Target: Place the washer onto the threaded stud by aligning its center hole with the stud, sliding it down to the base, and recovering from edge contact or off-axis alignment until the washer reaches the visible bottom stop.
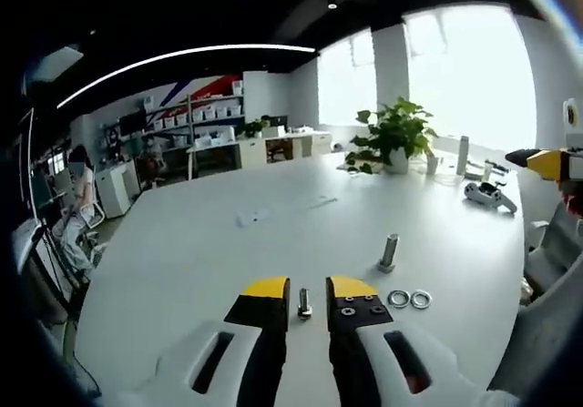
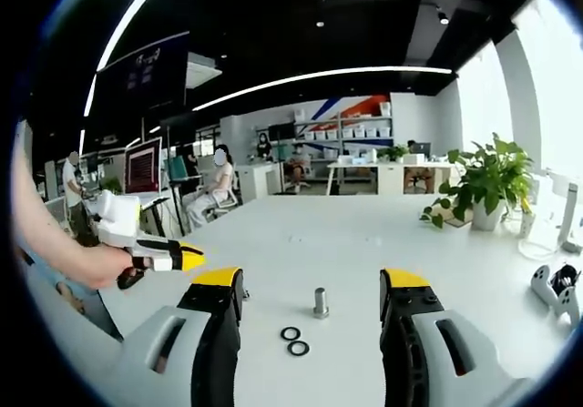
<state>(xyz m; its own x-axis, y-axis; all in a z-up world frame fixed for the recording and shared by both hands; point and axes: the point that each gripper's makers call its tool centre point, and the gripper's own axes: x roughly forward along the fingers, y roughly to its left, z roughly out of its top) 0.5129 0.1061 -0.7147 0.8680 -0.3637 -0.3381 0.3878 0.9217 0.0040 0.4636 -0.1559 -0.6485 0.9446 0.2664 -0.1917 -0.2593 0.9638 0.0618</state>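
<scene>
While unthreaded, 2 washers [image 2: 294,340] (flat) lie.

open office–lab | shelves [image 2: 351,131] of bins — desks (people seated)

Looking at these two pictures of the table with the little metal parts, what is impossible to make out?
- Stud threads: too small in the right gripper view.
- Small bolt: its lower part sits between the left claw tips in the left gripper view; its resting point is unclear.
- Two washers: hole size against the stud cannot be judged, too small.
- Grey device: cut off by the right gripper view's edge.
</scene>
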